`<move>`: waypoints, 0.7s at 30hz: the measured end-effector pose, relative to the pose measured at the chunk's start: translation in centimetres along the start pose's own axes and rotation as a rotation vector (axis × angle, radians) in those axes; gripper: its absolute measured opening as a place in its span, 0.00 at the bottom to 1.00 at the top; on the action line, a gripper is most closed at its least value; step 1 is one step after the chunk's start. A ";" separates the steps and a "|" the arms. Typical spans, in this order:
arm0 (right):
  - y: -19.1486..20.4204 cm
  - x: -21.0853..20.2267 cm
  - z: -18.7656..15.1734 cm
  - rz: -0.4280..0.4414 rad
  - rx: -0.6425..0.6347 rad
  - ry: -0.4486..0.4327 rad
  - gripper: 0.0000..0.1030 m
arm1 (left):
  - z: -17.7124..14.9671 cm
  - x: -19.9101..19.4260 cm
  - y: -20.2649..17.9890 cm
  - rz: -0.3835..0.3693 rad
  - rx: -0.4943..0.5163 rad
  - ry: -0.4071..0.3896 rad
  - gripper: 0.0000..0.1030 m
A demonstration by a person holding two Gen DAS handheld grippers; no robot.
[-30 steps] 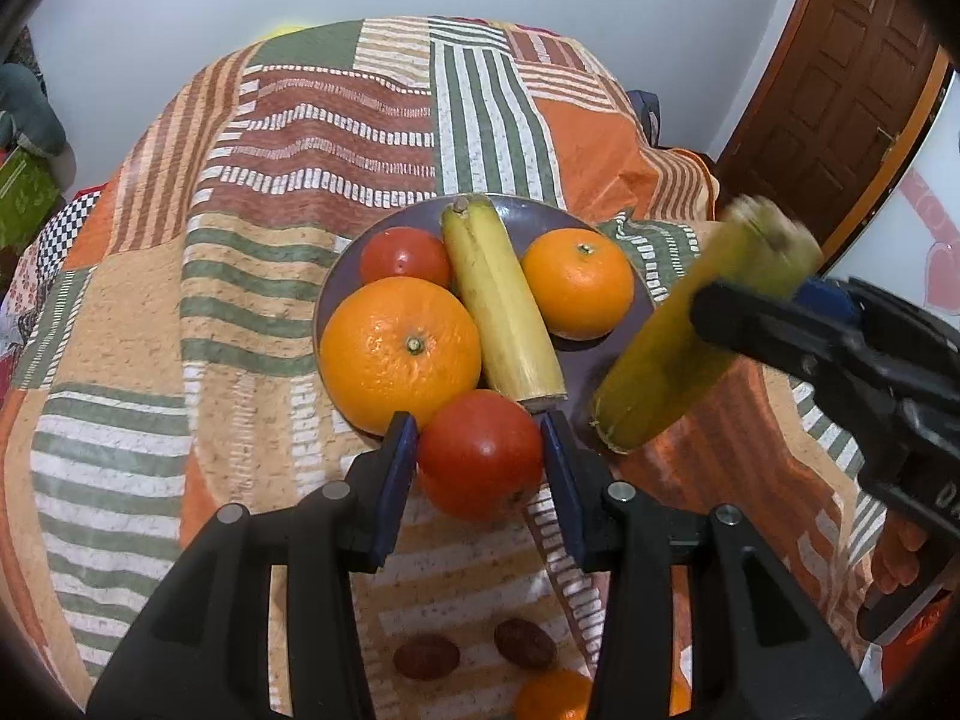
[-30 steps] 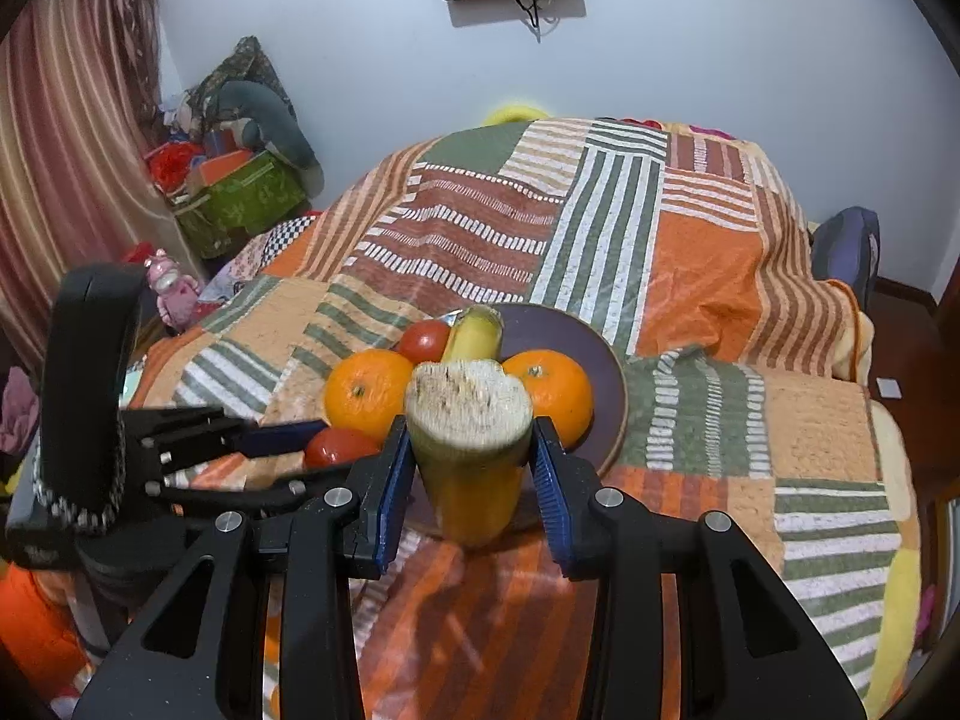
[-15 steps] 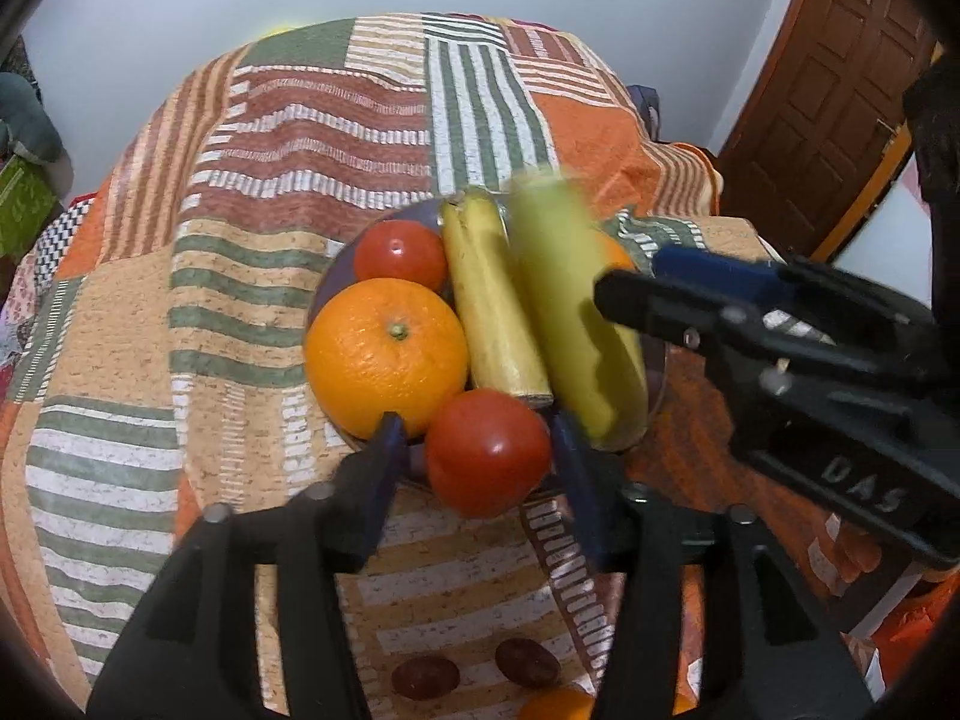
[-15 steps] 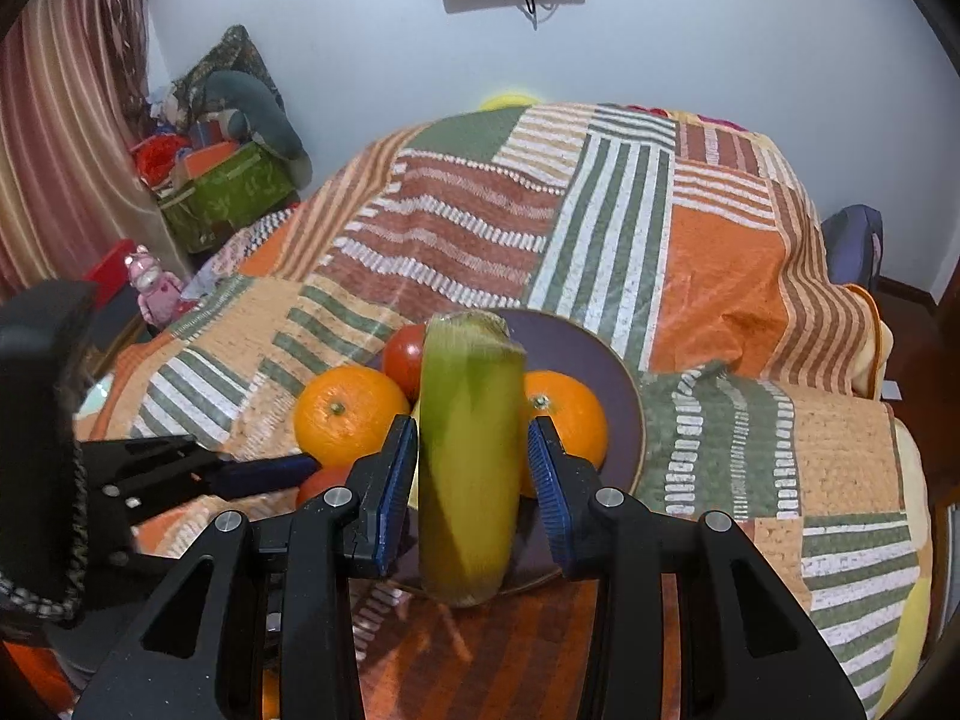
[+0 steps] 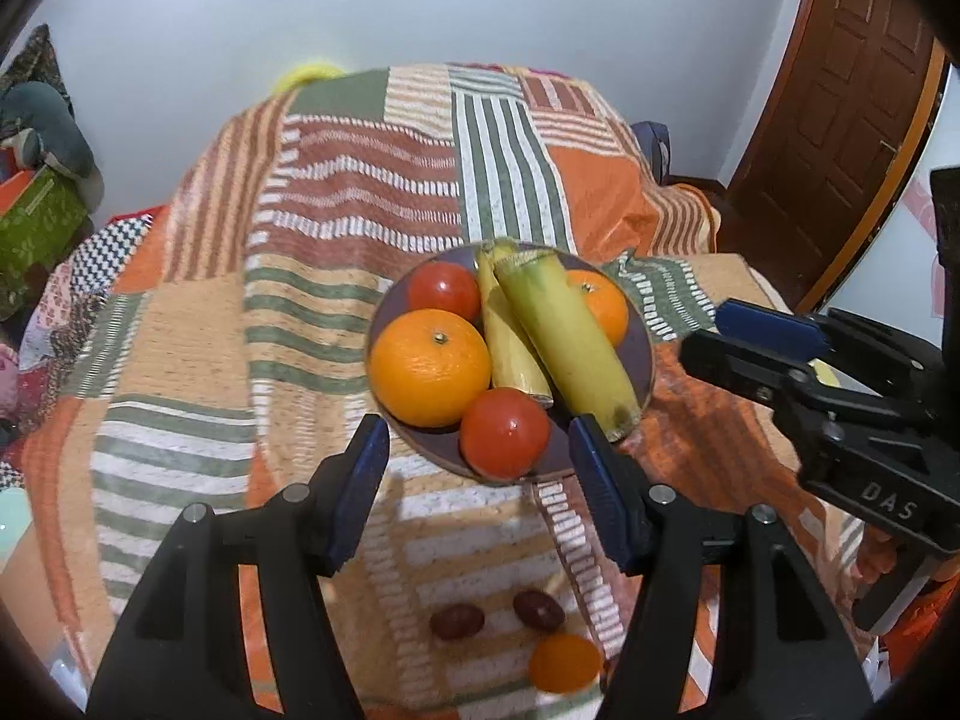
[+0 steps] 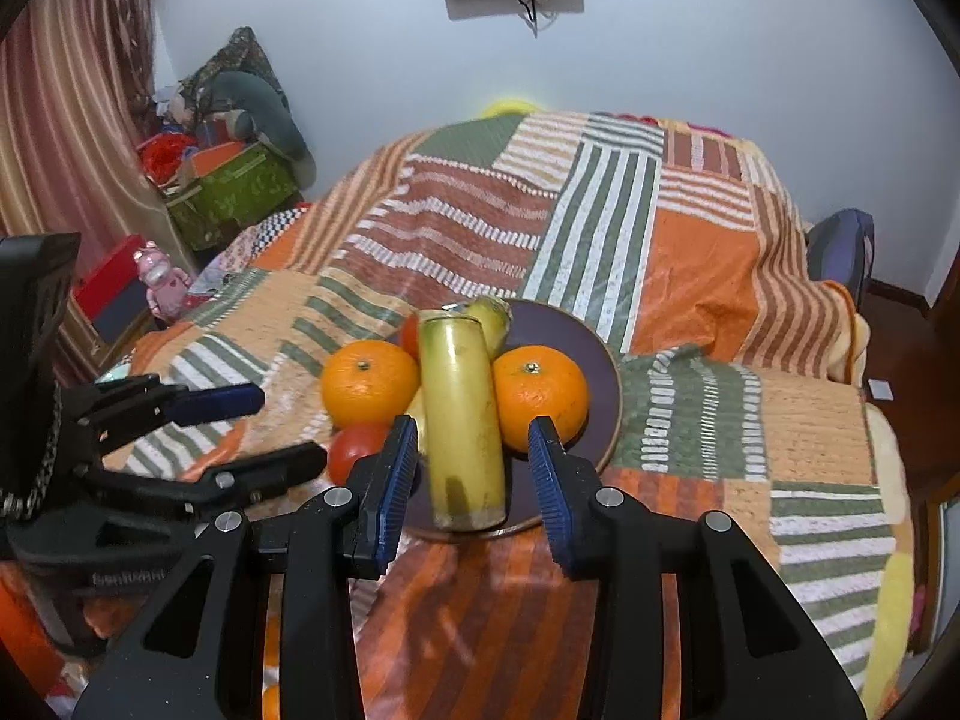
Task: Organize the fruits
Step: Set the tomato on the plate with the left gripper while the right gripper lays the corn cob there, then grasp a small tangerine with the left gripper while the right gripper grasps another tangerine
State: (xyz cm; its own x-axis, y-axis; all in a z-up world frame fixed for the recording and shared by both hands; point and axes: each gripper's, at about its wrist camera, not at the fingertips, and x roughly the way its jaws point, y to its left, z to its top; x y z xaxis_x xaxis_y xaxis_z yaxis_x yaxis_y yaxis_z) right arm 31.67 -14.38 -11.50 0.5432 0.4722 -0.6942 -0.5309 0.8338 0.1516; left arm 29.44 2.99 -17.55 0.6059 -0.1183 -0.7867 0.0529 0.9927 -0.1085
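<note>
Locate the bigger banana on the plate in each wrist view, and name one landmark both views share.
Left wrist view: the bigger banana lies diagonally, right of centre, on the purple plate.
Right wrist view: the bigger banana stands centre frame, running lengthwise away from the camera.
Shared landmark: the near tomato at the plate's front edge.

Dark round plate [image 5: 643,354] on a striped quilt, bearing two oranges [image 5: 429,375], two red tomatoes [image 5: 505,440] and two yellow-green bananas [image 5: 567,336] lying side by side between them; a small orange [image 5: 564,663] lies off the plate.
</note>
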 end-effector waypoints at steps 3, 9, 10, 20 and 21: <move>0.9 -2.2 -0.4 0.000 -0.012 -0.024 0.35 | -0.4 -2.2 0.0 0.013 0.010 -0.025 0.60; 2.5 -5.4 -1.7 0.006 -0.028 -0.048 0.35 | -2.5 -6.2 -0.1 0.038 0.025 -0.054 0.61; 2.7 -5.7 -2.0 0.007 -0.030 -0.047 0.38 | -2.7 -6.6 -0.1 0.039 0.026 -0.056 0.62; 5.2 -6.5 -6.1 0.022 -0.037 -0.008 0.46 | -7.2 -8.9 0.0 0.041 0.024 -0.016 0.65; 5.4 -6.2 -6.6 0.028 -0.036 0.004 0.46 | -7.6 -8.8 0.0 0.041 0.026 -0.008 0.65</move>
State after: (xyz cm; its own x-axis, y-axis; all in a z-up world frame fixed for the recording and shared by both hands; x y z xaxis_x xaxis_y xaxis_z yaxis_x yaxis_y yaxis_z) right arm 21.16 -14.72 -11.01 0.5255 0.4939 -0.6928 -0.5692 0.8093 0.1452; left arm 18.09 3.89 -15.24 0.6140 -0.0771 -0.7855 0.0480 0.9970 -0.0604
